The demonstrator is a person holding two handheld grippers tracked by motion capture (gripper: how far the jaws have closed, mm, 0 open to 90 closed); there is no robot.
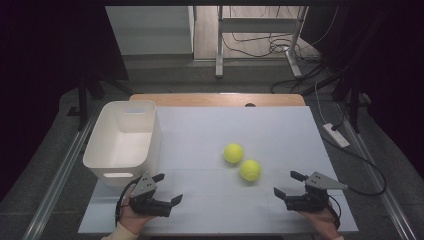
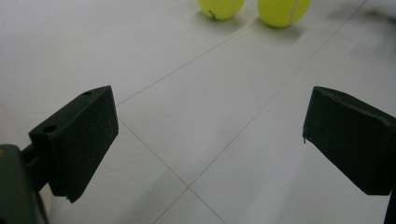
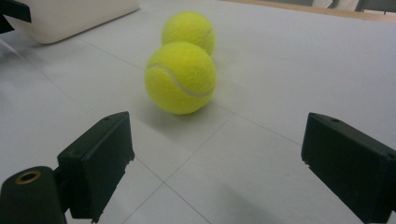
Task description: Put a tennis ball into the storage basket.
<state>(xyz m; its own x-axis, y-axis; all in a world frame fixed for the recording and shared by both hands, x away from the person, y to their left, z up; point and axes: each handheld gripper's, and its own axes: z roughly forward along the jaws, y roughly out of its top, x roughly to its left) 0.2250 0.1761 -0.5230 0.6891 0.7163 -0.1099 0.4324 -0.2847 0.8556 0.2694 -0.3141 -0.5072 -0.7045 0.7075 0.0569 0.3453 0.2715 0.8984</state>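
The nearer fuzzy yellow tennis ball (image 1: 250, 170) lay closest to the right gripper (image 1: 290, 184); both grippers' fingers gaped empty, the left gripper (image 1: 167, 188) farther off.

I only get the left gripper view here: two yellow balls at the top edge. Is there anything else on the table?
Observer: Yes, a white bin stands at the table's left side, open at the top.
Operator: Anything in it?
Observer: From the high view it looks empty.
Operator: And the other hand?
Observer: The right gripper is open, and the nearer ball lies just ahead of its jaws, the farther ball behind it.
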